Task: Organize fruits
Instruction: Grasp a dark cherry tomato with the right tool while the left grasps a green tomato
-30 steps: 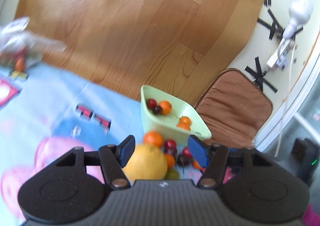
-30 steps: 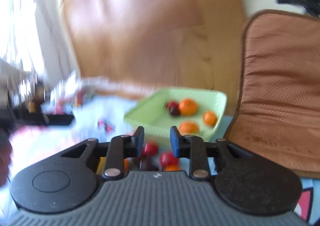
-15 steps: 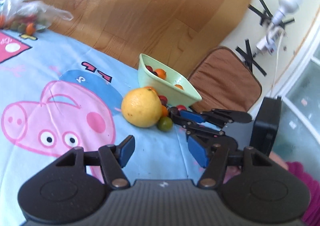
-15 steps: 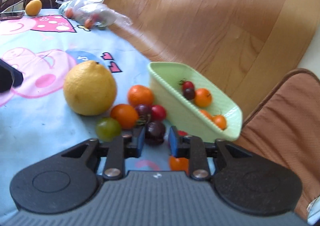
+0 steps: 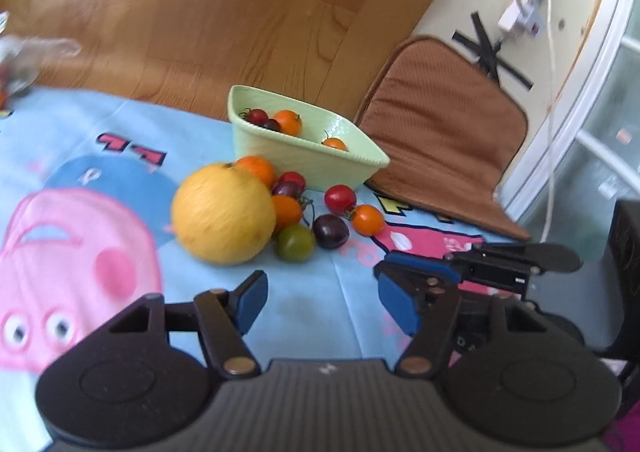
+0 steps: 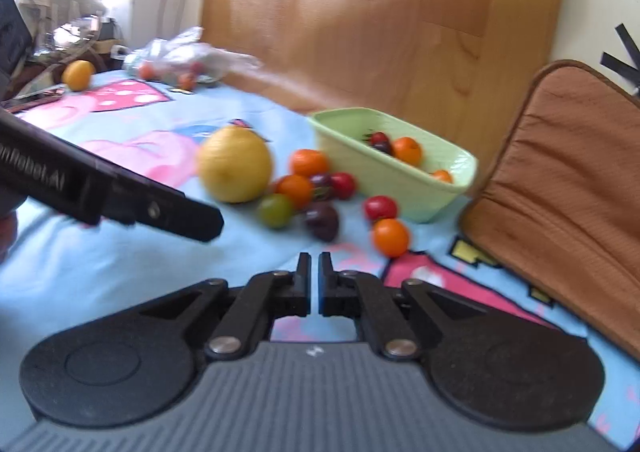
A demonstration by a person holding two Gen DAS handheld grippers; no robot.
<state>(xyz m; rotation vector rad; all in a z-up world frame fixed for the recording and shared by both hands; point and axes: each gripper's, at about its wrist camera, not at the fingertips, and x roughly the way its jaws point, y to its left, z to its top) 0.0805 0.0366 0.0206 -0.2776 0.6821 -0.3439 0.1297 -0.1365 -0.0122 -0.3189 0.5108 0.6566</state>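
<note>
Both grippers have drawn back from the fruit. The left gripper [image 5: 320, 302] is opening, empty; ahead lie the big yellow citrus [image 5: 223, 213], small tomatoes, apparently, and the pale green plastic basket [image 5: 304, 160]. The right gripper [image 6: 314, 280] is clenched, empty.

Black linkage claws [image 5: 320, 300] with blue pads [image 5: 250, 302], brass rivets, ribbed grey housing, white lettering.
</note>
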